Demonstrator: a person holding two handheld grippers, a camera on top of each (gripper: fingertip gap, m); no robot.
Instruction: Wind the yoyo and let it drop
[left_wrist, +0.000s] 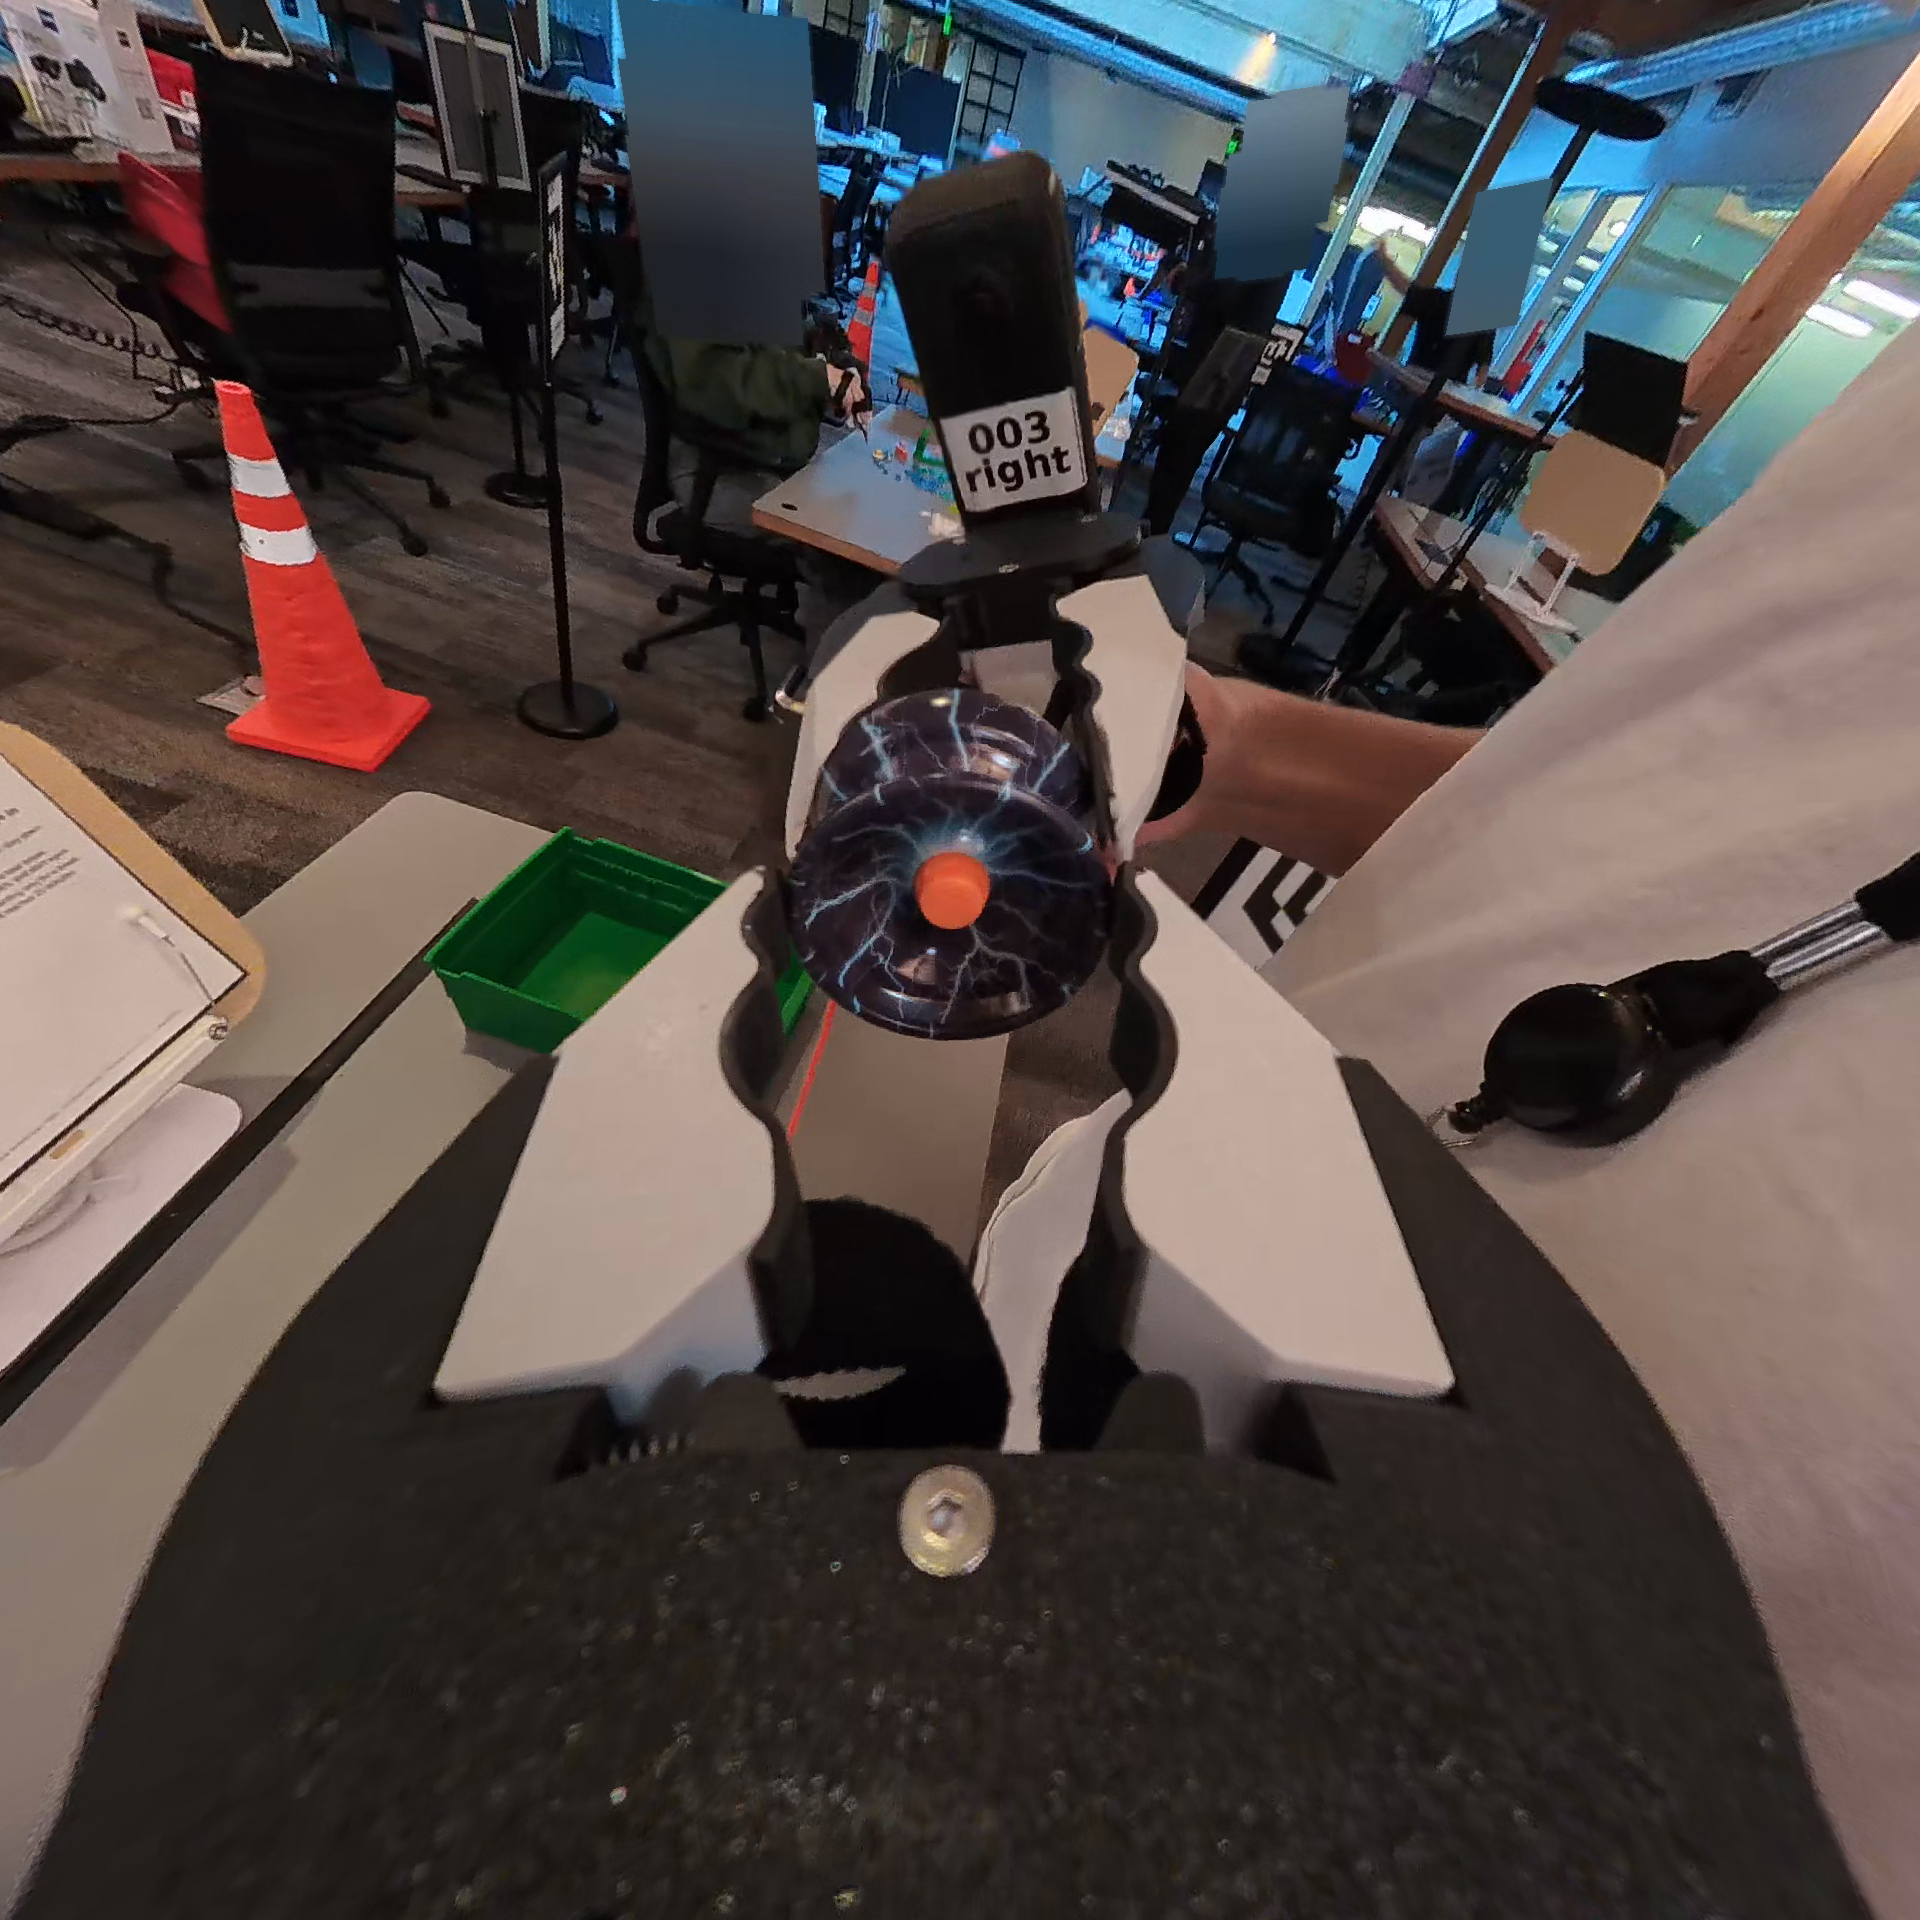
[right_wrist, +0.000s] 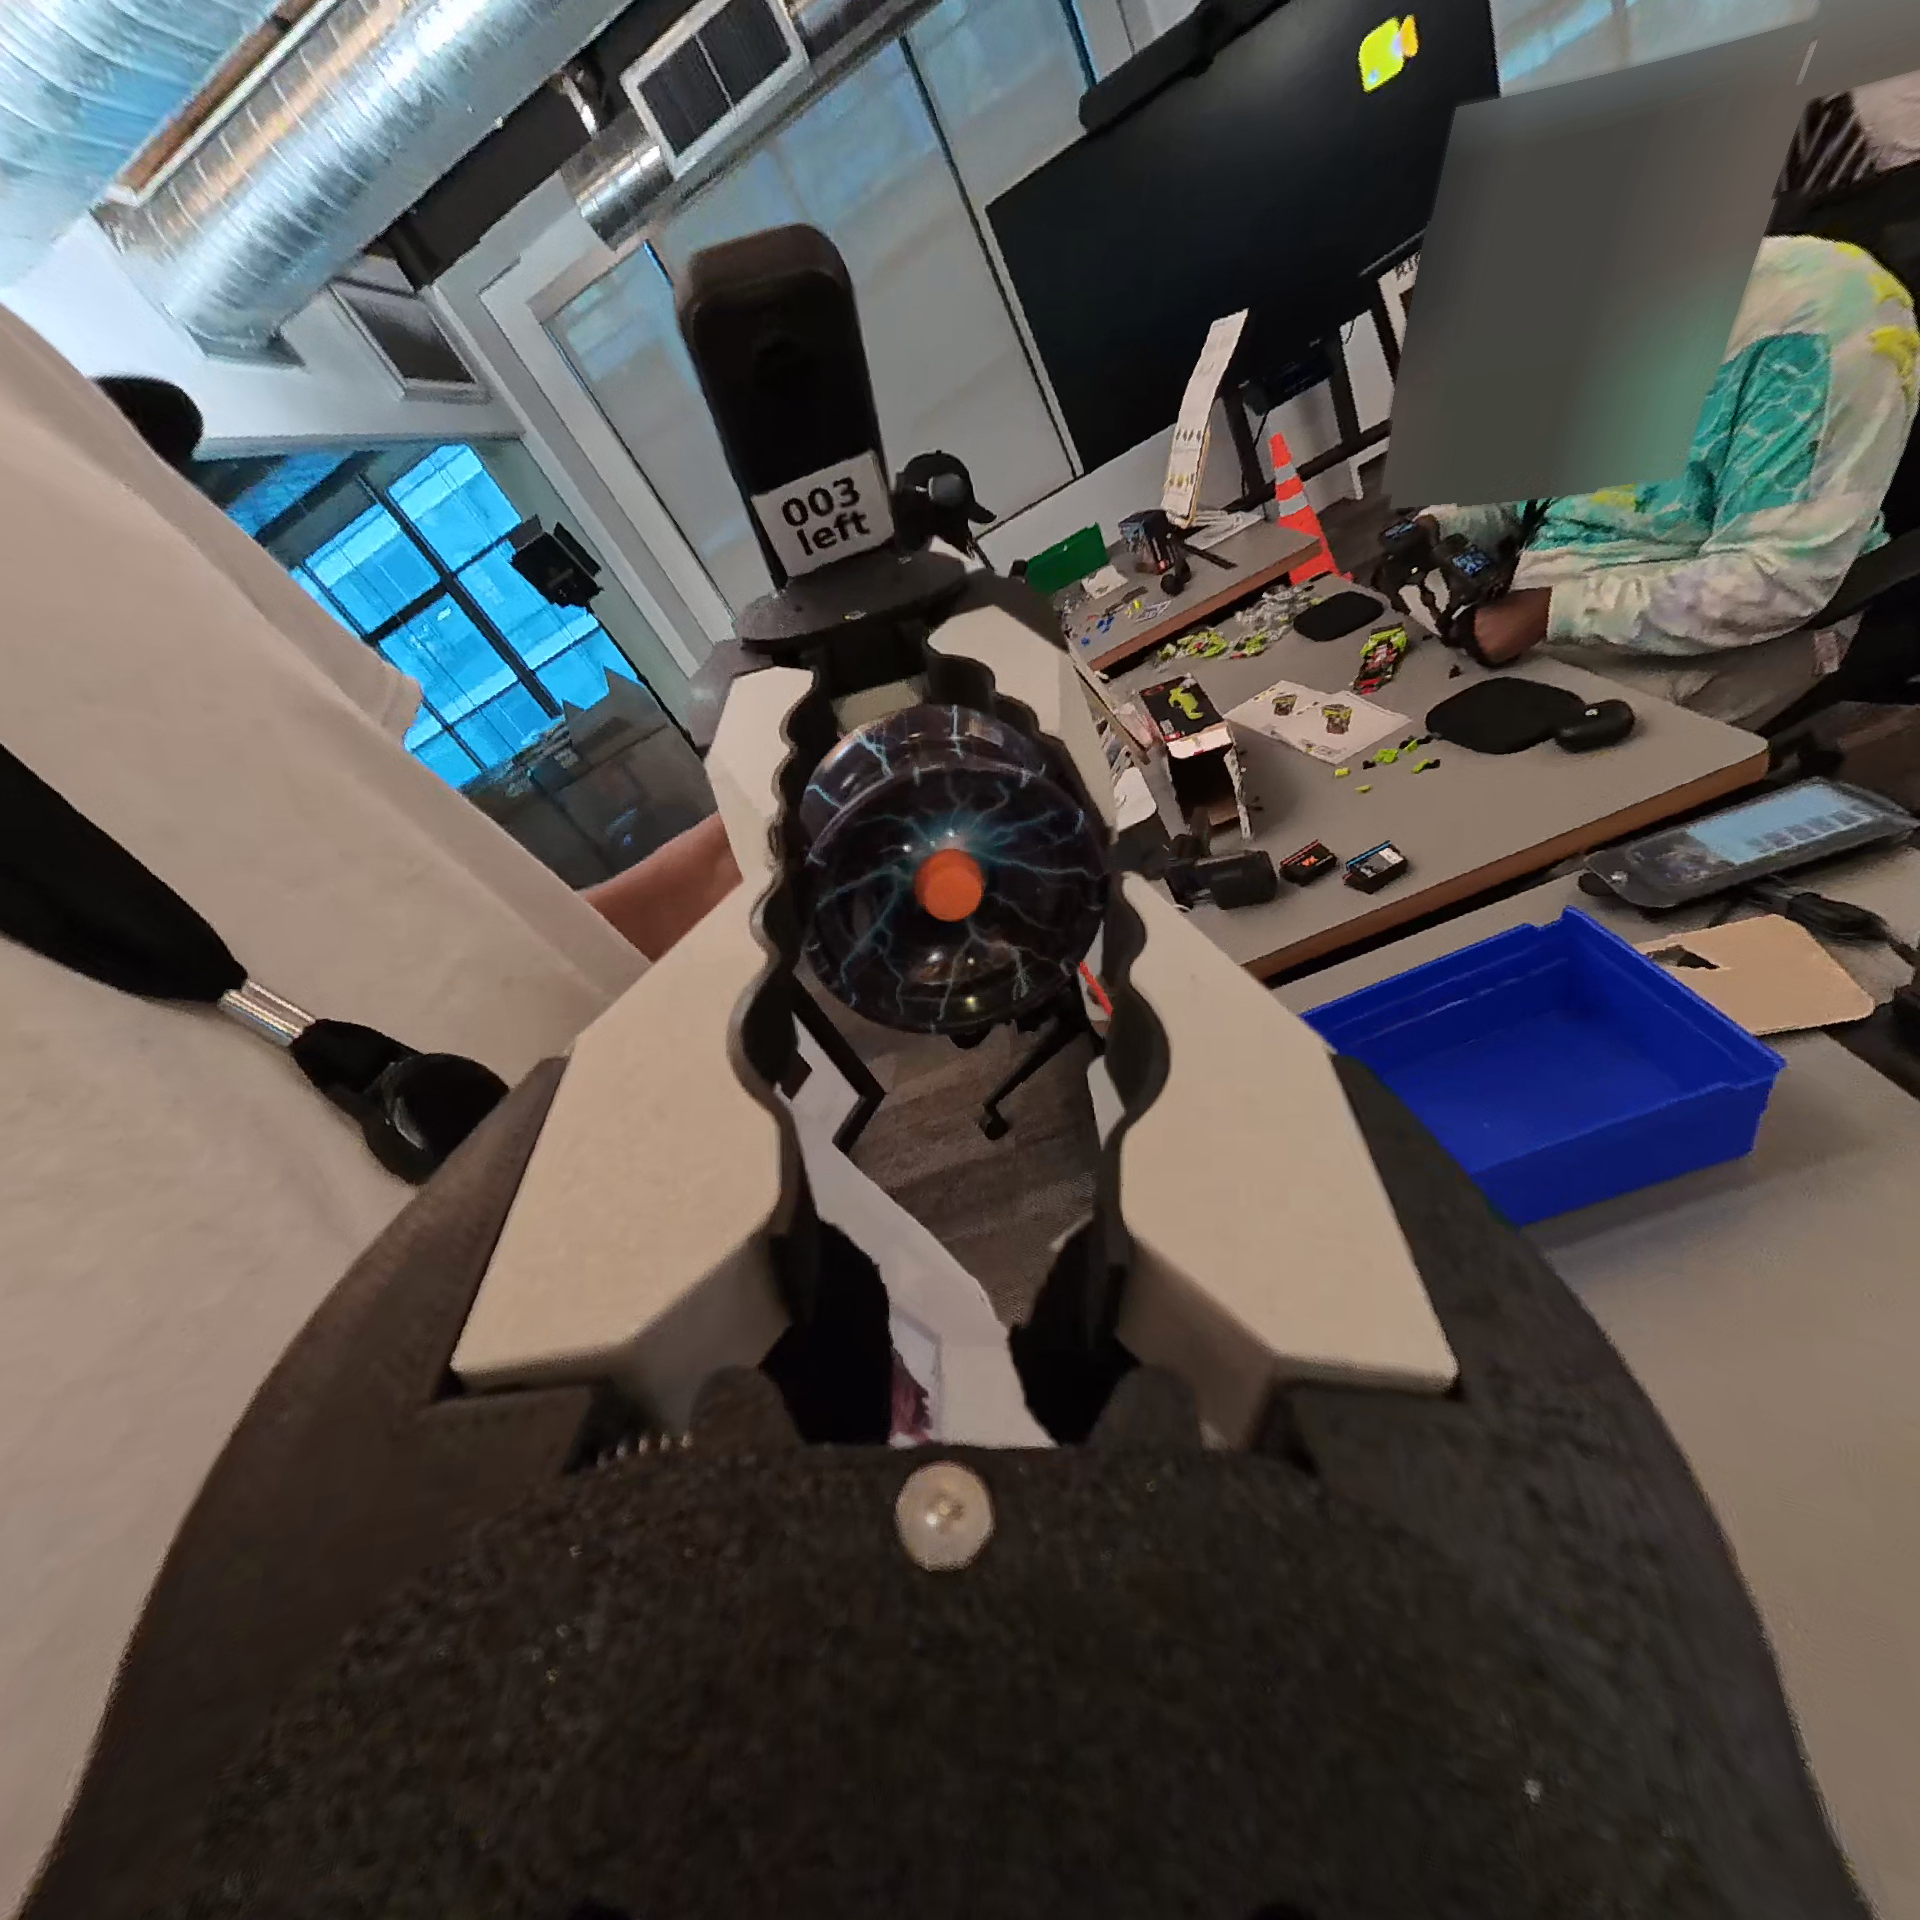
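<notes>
A dark purple yoyo (left_wrist: 883, 945) with a pale lightning pattern and an orange hub (left_wrist: 951, 891) hangs in the air between my two grippers, which face each other. My left gripper (left_wrist: 945, 883) is shut on the near half. The right gripper (left_wrist: 987, 717) beyond it holds the far half. In the right wrist view my right gripper (right_wrist: 945, 883) is shut on the half of the yoyo (right_wrist: 883, 935) nearest it, and the left gripper (right_wrist: 914, 686) grips the other half. A thin red string (left_wrist: 810, 1070) hangs below the yoyo and also shows in the right wrist view (right_wrist: 1089, 982).
A green bin (left_wrist: 561, 945) and a clipboard stand (left_wrist: 94, 935) sit on the grey table at left. An orange cone (left_wrist: 301, 613) stands on the floor. A blue bin (right_wrist: 1538, 1060) sits at right. The person's white shirt (left_wrist: 1662, 831) and badge reel (left_wrist: 1579, 1049) are close by. Only a small space, under 4 cm, lies between the two pairs of fingers.
</notes>
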